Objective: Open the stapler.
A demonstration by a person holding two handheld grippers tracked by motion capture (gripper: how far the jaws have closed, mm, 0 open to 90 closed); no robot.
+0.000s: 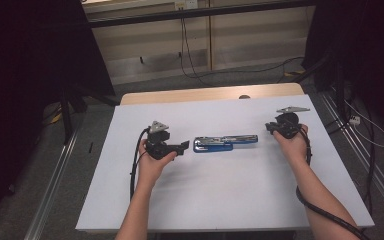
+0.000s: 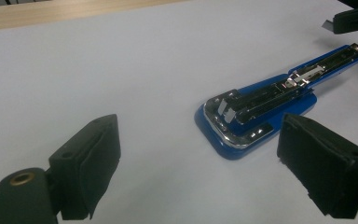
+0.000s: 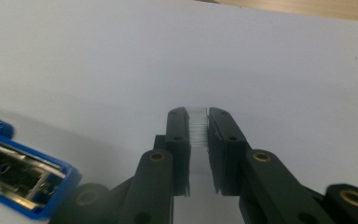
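On the white table (image 1: 220, 200), one opened blue stapler (image 1: 223, 143), left tongs (image 1: 184, 146) agape, right tongs (image 3: 198, 122) pinching one staple strip (image 3: 198, 129).

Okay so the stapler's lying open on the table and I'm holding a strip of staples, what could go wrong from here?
The right hand-held gripper pinches the strip of staples only at its fingertips; the thin strip could slip, tilt or snap on the way over.

The stapler lies loose on the white table, and the left hand-held gripper is open beside it without holding it. A push from the strip might slide the stapler.

The loading channel looks narrow, so a slightly angled strip could jam.
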